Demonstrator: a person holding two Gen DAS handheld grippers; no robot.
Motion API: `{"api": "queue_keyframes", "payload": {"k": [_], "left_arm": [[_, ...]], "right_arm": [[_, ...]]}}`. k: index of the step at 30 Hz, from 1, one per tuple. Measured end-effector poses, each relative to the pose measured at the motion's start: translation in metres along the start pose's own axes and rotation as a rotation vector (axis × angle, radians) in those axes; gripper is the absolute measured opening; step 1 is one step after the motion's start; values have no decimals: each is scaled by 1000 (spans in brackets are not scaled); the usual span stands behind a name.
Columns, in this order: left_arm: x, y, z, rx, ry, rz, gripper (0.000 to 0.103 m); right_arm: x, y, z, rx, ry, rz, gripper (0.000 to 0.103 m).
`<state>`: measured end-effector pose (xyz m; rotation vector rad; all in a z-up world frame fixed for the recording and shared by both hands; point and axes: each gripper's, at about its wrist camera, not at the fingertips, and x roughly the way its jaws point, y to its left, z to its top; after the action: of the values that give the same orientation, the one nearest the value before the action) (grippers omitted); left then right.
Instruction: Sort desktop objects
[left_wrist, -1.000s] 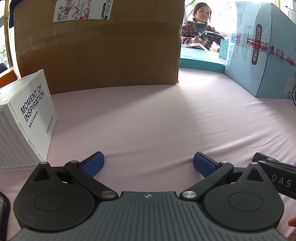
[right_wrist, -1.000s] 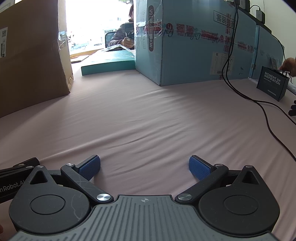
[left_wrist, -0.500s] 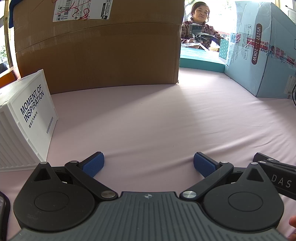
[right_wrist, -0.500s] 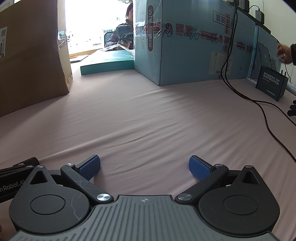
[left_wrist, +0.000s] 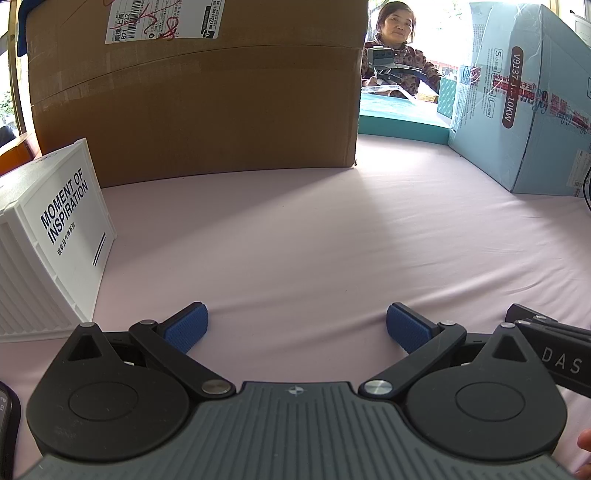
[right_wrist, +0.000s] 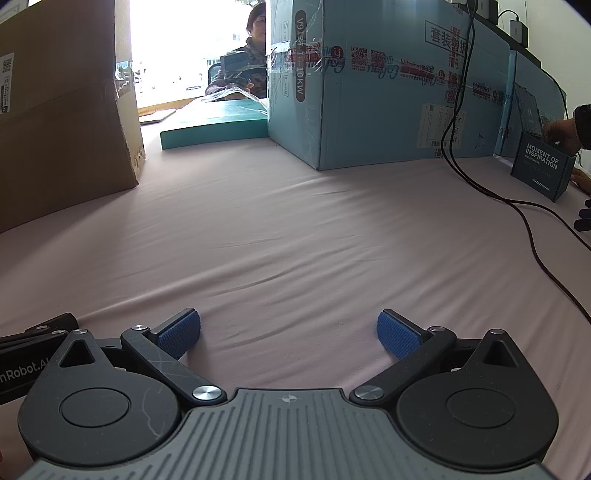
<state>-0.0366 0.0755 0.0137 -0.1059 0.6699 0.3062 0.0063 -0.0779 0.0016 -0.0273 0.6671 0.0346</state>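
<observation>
My left gripper (left_wrist: 295, 326) rests low over the pink tablecloth (left_wrist: 295, 229), open, with nothing between its blue pads. A white ribbed storage box (left_wrist: 55, 236) printed "MOMENT OF INSPIRATION" stands just to its left. My right gripper (right_wrist: 288, 334) is also open and empty over the cloth (right_wrist: 295, 236). A dark blue storage box (right_wrist: 543, 171) with the same print stands at the far right, where a person's hand (right_wrist: 561, 134) reaches into it. The two grippers sit side by side; part of the right one (left_wrist: 550, 350) shows in the left wrist view.
A large brown cardboard box (left_wrist: 195, 88) blocks the back left. A light blue carton (right_wrist: 384, 81) stands at the back right, a teal flat box (right_wrist: 214, 122) between them. A black cable (right_wrist: 517, 199) trails across the cloth on the right. A seated person (left_wrist: 395, 48) faces me beyond.
Both grippers have stayed put and open. At the far right a person's hand has moved down to the dark blue box. The seated person has shifted slightly.
</observation>
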Motion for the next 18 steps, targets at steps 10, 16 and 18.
{"api": "queue_keyframes", "payload": {"k": [10,16,18], "left_arm": [[2,-1,1,1,1,-2,103],[2,-1,1,2,1,-2,103],[2,-1,1,3,1,-2,103]], "right_arm": [[0,0,0,1,0,1,103],[0,0,0,1,0,0,103],[0,0,0,1,0,0,103]]}}
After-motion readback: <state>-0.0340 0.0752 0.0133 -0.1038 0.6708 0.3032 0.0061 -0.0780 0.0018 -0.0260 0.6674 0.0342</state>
